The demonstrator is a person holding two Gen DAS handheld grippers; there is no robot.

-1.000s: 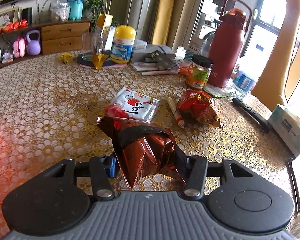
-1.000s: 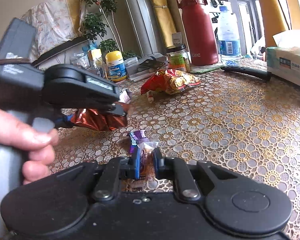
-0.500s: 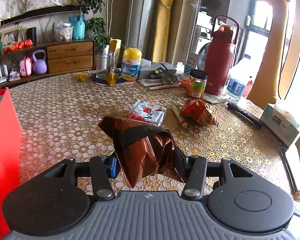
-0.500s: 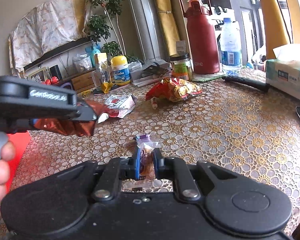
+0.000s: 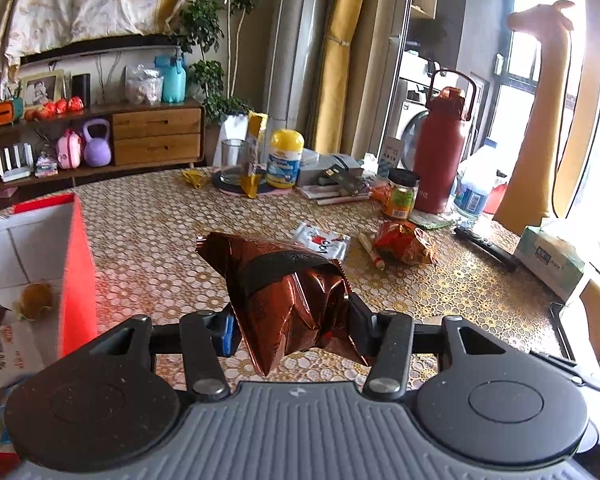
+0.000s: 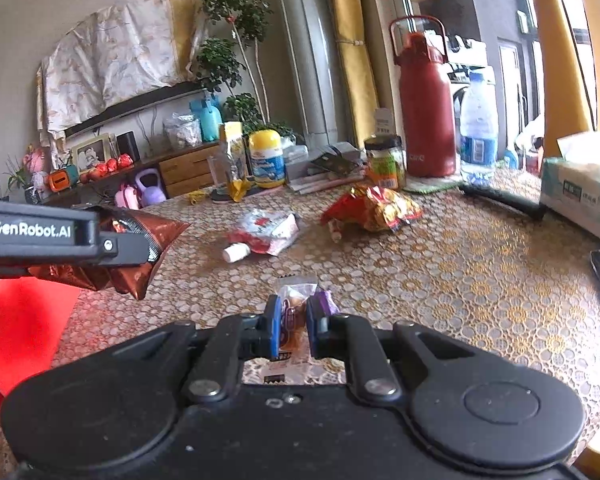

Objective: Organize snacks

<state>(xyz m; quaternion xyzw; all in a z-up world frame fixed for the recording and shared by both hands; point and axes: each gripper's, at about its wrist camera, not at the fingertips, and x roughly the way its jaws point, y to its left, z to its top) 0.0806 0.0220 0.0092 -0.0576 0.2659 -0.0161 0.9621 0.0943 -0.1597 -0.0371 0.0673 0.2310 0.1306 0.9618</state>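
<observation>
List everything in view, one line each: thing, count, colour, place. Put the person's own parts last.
foil snack bag: 1, copper-red, held in left gripper
small wrapped snack: 1, clear and purple, held in right gripper
red box: 1, red, left table edge, snacks inside
white pouch: 1, white and red, mid table
crinkled snack bag: 1, red and gold, right of pouch
big flask: 1, dark red, far side
jar: 1, black lid, beside flask
yellow-capped bottle: 1, far side
tissue box: 1, pale green, right edge
left gripper: 1, shut on bag
right gripper: 1, shut on snack
</observation>
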